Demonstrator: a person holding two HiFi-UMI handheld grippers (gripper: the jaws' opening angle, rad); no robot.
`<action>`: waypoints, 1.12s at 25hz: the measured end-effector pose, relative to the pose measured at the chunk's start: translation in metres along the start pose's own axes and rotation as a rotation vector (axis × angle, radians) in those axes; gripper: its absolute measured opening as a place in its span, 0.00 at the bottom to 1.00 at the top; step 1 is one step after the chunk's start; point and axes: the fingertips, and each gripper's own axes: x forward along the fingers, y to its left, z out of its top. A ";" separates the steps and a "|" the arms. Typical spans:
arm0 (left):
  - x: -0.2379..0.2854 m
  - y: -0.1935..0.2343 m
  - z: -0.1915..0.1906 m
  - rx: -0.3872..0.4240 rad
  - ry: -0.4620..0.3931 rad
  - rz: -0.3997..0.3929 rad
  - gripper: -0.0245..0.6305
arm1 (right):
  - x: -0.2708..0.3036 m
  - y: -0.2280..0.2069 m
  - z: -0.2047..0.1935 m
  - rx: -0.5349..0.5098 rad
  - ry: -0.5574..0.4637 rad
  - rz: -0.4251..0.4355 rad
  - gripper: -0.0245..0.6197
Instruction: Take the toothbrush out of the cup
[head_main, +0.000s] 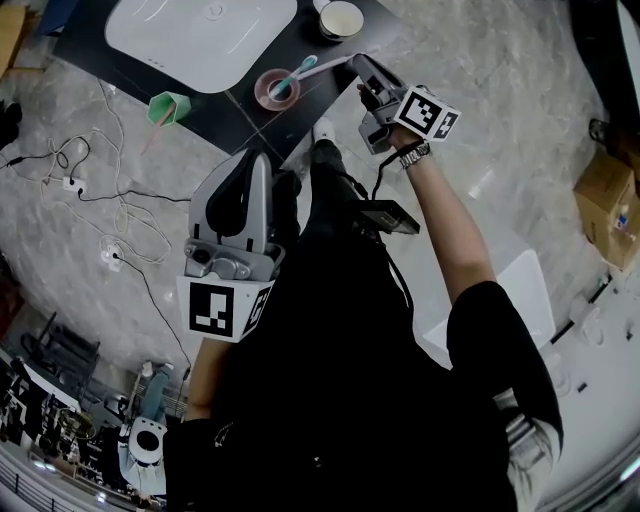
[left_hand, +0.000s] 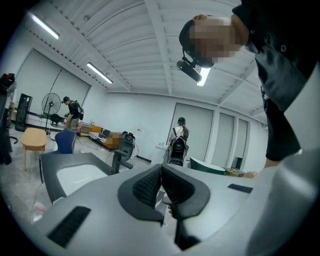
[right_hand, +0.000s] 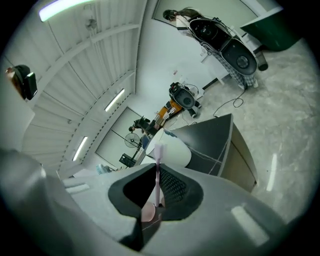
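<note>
Closest to my body, my left tongs (head_main: 258, 165) hang over the floor, short of the table (head_main: 215, 105). Their two pads are pressed together with nothing between them.

Further out, my right tongs (head_main: 360, 65) reach over the edge of the dark table and are clamped on the pale handle of the toothbrush (head_main: 325, 64). In the right gripper view the handle stands thin and upright between the pads.

From the tongs the toothbrush runs across to the pink cup (head_main: 258, 92), with its teal end over the cup's mouth. Looking down from above, I cannot be sure whether that end sits inside the rim or just above it.

To the left of the pink cup, well apart from it, a green cup (head_main: 170, 107) sits near the table's edge. Beyond both cups lies a white basin (head_main: 200, 35). Just to its right, at the far side of the table, is a round white bowl (head_main: 340, 18).
</note>
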 end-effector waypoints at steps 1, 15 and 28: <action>0.001 0.000 -0.002 -0.002 0.005 0.002 0.05 | 0.004 -0.002 -0.002 0.024 0.005 0.009 0.07; 0.019 -0.001 -0.017 -0.021 0.036 0.048 0.05 | 0.031 -0.041 -0.018 0.370 0.025 0.040 0.08; 0.019 -0.001 -0.023 -0.037 0.023 0.089 0.05 | 0.033 -0.050 -0.025 0.347 0.148 -0.097 0.08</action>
